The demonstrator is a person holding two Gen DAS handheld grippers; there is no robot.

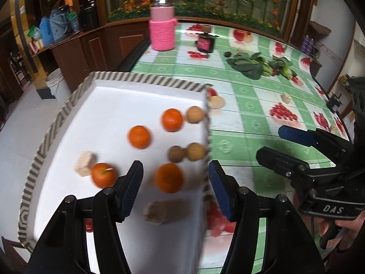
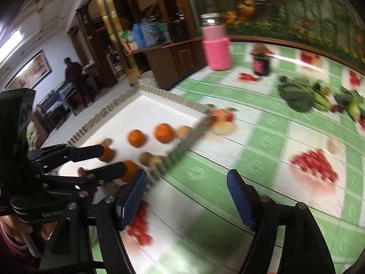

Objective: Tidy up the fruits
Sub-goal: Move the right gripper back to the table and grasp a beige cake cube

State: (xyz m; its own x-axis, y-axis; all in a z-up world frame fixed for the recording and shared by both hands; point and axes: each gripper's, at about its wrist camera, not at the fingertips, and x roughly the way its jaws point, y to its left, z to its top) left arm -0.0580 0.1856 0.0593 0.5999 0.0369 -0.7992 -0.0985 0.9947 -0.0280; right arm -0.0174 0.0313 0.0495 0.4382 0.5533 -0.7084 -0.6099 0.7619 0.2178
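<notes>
A white tray [image 1: 109,105] with a striped rim sits at the table's left edge. It holds several oranges, one [image 1: 169,178] just beyond my left gripper [image 1: 174,182], which is open and empty above the tray. Three walnuts lie near the tray's right rim, one [image 1: 195,114] at the back. A pale biscuit block [image 1: 84,166] and a brown block [image 1: 167,211] also lie in the tray. My right gripper [image 2: 187,194] is open and empty above the tablecloth, right of the tray [image 2: 148,109]. It shows in the left wrist view [image 1: 276,145].
A green checked fruit-print tablecloth [image 1: 246,105] covers the table. A pink-sleeved jar [image 1: 162,26], a dark candle jar [image 1: 206,43] and leafy greens [image 1: 255,65] stand at the back. Cabinets and a white bucket [image 1: 57,83] lie left, off the table.
</notes>
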